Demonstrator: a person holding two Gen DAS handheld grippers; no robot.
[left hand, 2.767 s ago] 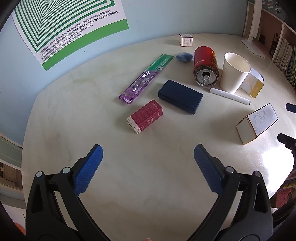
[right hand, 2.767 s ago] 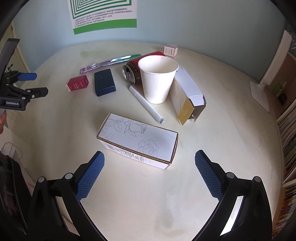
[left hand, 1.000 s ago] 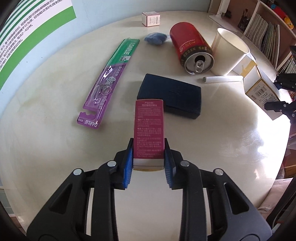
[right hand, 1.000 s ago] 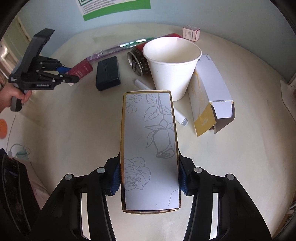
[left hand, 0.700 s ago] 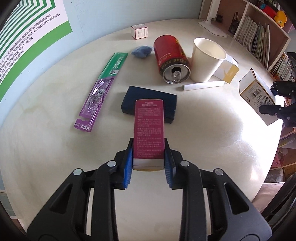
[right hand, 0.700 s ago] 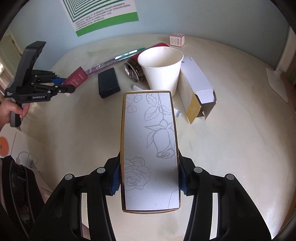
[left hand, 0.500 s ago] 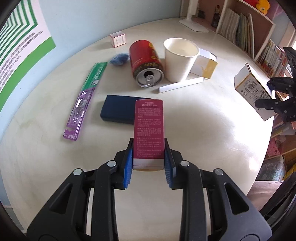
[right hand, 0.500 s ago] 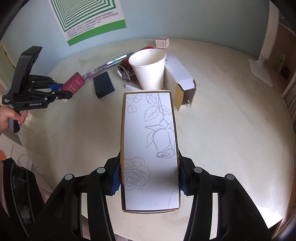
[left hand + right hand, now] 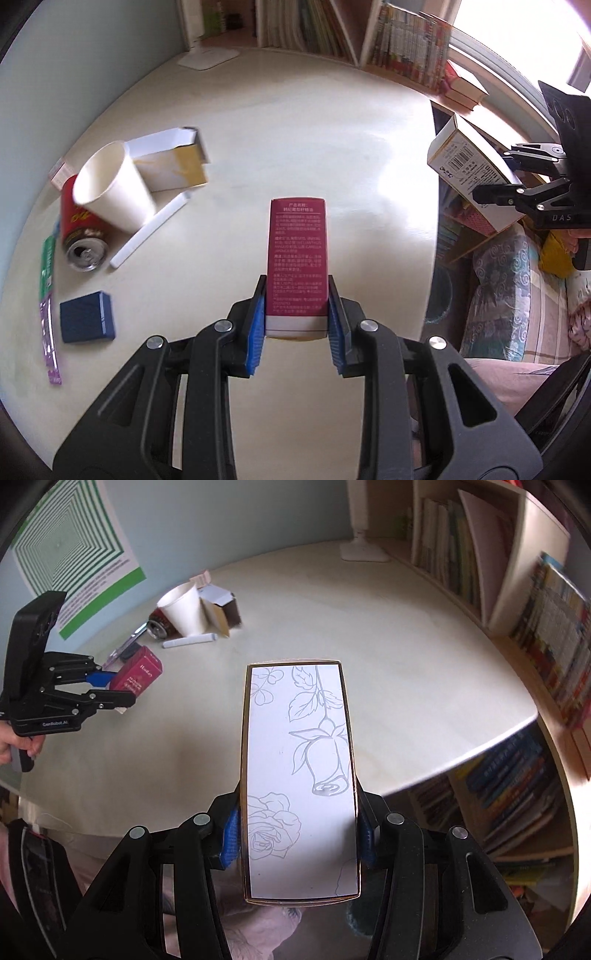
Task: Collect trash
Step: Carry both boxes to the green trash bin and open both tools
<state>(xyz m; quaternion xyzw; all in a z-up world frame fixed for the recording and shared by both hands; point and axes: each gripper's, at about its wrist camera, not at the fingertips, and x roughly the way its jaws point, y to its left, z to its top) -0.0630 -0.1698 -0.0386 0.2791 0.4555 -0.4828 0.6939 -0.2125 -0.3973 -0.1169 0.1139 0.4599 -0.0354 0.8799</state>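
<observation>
Boxes (image 9: 297,258) clamped above cream round table (image 9: 295,122), bookshelves (image 9: 517,590) behind.

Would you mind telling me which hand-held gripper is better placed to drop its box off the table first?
Right, probably. The right hand-held gripper holds the rose box beyond the table edge, near what looks like a mesh bin; the left hand-held gripper holds its red box over the tabletop.

A round cream table (image 9: 332,122) stands against a pale blue wall (image 9: 236,513) bearing a green-striped poster (image 9: 70,550). A white lamp base (image 9: 208,59) sits at the table's far edge. Bookshelves (image 9: 480,554) packed with books curve round beside the table. A patterned cushion (image 9: 502,291) lies below the table's edge.
</observation>
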